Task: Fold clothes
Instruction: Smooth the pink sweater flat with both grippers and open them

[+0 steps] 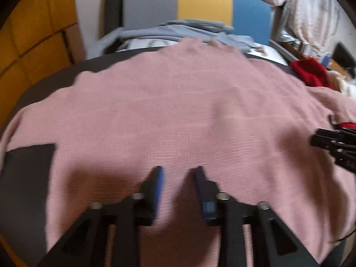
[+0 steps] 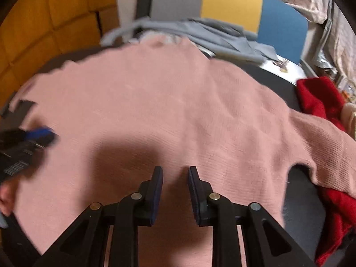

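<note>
Sweater: I see the pink knit sweater spread flat on the dark table, directly under and ahead of both grippers.
Left gripper: jaws spread, empty, above the hem.
Right gripper: spread, empty.
Sleeve: trails right; I judge the right gripper nearer.

One pink sweater, one red garment, one grey-blue garment, one tricolour chair, two grippers: left gripper, right gripper.
</note>
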Tool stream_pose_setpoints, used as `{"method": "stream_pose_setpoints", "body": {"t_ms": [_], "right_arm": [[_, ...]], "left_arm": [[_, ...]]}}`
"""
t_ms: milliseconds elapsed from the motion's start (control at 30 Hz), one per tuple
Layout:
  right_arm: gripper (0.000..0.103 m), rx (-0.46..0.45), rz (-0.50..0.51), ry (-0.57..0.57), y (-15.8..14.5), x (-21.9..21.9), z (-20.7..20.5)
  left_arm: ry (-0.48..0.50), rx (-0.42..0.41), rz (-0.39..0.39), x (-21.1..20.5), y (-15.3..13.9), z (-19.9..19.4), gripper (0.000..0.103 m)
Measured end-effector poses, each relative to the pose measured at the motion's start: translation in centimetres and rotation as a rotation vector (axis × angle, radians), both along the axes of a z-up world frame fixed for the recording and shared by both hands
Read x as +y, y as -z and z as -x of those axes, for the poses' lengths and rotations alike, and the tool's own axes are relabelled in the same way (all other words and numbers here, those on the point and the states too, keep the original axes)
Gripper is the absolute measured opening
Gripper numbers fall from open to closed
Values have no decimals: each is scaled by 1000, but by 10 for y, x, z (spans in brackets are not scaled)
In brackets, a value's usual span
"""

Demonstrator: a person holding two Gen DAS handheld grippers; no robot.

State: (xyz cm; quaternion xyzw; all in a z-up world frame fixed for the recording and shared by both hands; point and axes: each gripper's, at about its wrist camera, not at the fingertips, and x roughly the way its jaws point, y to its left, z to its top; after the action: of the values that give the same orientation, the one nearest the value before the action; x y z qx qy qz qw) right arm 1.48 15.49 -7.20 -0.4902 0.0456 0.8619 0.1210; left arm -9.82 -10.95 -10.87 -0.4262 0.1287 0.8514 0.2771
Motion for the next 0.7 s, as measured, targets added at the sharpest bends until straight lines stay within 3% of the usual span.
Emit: {"method": "stream_pose_setpoints", "body": {"t_ms": [67, 167, 233, 333, 400, 500, 567, 600, 700], "right_arm": [[22, 61, 47, 46, 0, 21, -14], [22, 125, 58, 175, 2, 52, -36], [22, 197, 154, 223, 7, 65, -48], [22, 159, 135, 220, -2, 56, -46], [25, 196, 156, 161, -21, 32, -48], [25, 252, 183, 28, -37, -14, -56], [23, 259, 189, -46, -34, -49, -59], [17, 266, 195, -75, -29, -64, -59], [14, 213, 230, -121, -3, -89, -56]], "left_arm": [[1, 24, -28, -14, 4, 1, 61], [24, 47, -61, -28, 5, -1, 61], [29, 56, -54, -31, 5, -4, 61], [21, 56, -35, -28, 0, -6, 61], [9, 59, -31, -27, -4, -7, 61], [13, 45, -130, -32, -17, -28, 61], [19, 34, -184, -34, -23, -42, 62], [19, 31, -181, -34, -20, -47, 62], [6, 11, -142, -39, -4, -50, 62]]}}
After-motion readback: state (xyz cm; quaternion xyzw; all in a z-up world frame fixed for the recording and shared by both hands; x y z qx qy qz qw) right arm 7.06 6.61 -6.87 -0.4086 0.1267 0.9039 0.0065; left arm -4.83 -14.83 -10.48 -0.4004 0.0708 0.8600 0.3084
